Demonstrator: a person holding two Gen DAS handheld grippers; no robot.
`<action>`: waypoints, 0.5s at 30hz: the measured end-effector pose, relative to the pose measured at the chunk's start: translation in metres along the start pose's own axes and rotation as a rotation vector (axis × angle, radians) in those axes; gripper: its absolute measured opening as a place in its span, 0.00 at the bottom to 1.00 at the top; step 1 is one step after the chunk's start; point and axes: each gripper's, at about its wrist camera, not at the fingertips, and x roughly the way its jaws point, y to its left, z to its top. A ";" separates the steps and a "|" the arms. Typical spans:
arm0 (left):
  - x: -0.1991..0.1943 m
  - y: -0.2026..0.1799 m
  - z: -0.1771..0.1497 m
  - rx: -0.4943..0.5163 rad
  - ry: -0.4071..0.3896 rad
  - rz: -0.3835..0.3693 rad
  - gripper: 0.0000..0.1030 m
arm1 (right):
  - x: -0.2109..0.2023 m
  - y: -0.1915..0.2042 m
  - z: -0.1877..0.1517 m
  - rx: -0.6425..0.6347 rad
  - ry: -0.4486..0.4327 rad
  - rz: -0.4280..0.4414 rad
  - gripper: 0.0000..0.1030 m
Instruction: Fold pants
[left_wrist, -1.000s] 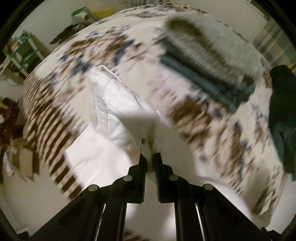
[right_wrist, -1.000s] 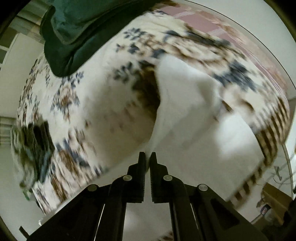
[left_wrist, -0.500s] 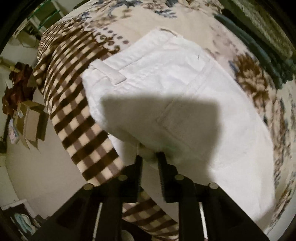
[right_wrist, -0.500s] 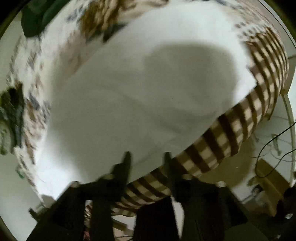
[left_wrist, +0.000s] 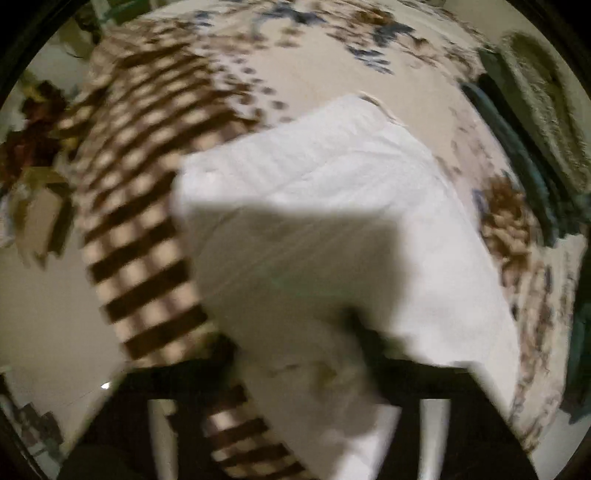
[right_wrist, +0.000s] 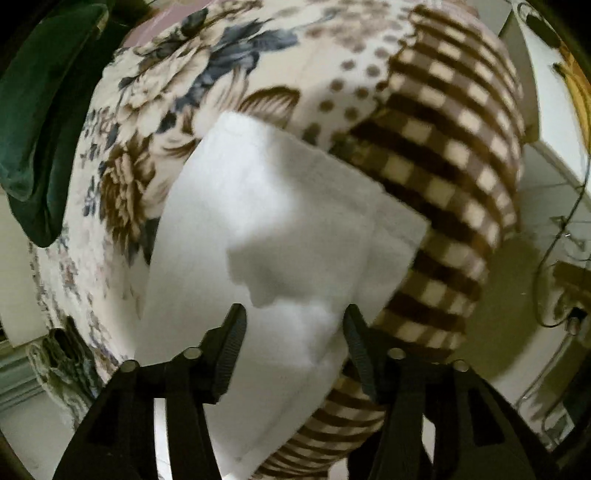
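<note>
The white pants (left_wrist: 332, 206) lie folded over on a bed with a floral and checked blanket (left_wrist: 140, 177). In the right wrist view the pants (right_wrist: 280, 221) lie flat near the bed's edge, and my right gripper (right_wrist: 293, 325) is open just above them, holding nothing. In the left wrist view the picture is blurred. My left gripper (left_wrist: 295, 339) has its jaws spread wide, with white cloth lying loose over and between the fingers.
A stack of folded dark green and grey clothes (left_wrist: 528, 122) lies at the far right of the bed. A dark green garment (right_wrist: 40, 122) lies at the bed's far left in the right wrist view. Floor, boxes (left_wrist: 40, 221) and cables (right_wrist: 554, 236) lie beyond the bed's edge.
Both grippers carried the pants' edge over and laid it down on the rest. The right gripper opened and let go, then the left jaws spread apart.
</note>
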 end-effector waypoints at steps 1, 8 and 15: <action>0.000 -0.005 0.002 0.021 -0.010 0.012 0.24 | 0.004 0.000 -0.004 -0.009 -0.004 -0.016 0.16; -0.033 -0.005 0.008 0.038 -0.059 -0.034 0.11 | -0.002 0.030 -0.029 -0.100 -0.074 -0.061 0.10; -0.032 0.025 -0.001 0.046 -0.033 -0.015 0.12 | -0.019 0.023 -0.032 -0.169 -0.055 -0.110 0.09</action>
